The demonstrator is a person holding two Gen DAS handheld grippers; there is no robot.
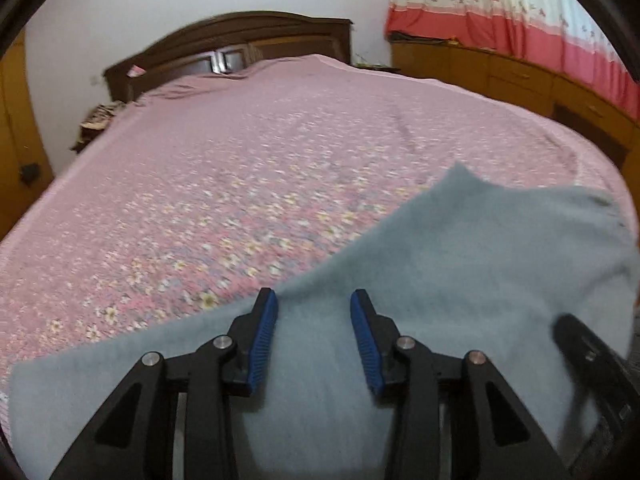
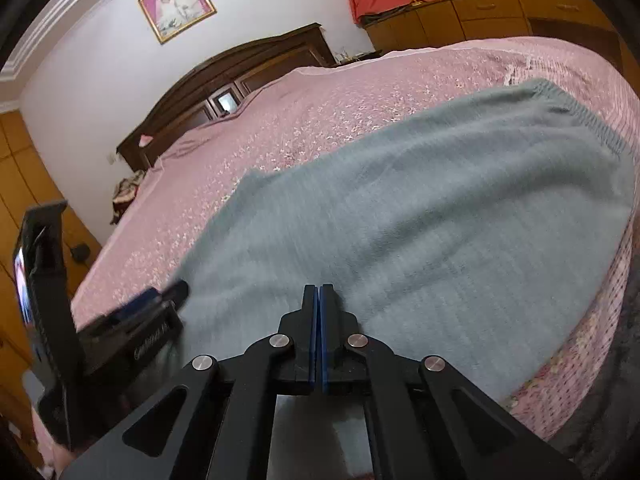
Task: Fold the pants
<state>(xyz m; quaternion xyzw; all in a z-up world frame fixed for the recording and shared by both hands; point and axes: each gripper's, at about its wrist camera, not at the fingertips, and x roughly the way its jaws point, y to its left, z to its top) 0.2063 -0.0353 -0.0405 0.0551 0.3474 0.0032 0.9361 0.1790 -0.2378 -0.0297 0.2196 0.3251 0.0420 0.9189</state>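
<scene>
Grey-blue fleecy pants (image 2: 400,200) lie spread flat on a bed with a pink flowered bedspread (image 1: 200,200). In the left wrist view the pants (image 1: 460,260) fill the lower right. My left gripper (image 1: 314,296) hangs just above their near edge, open, with its blue pads apart and only flat cloth below the gap. My right gripper (image 2: 319,292) sits low over the pants near the middle of the cloth. It is shut, pads pressed together, and no cloth shows between them. The left gripper (image 2: 160,298) appears blurred at the pants' left edge in the right wrist view.
A dark wooden headboard (image 1: 240,40) stands at the far end of the bed. Orange wooden cabinets (image 1: 520,76) and a red-and-cream curtain (image 1: 500,20) run along the right. The bedspread's edge (image 2: 560,380) drops off close on the right. A framed picture (image 2: 176,6) hangs on the wall.
</scene>
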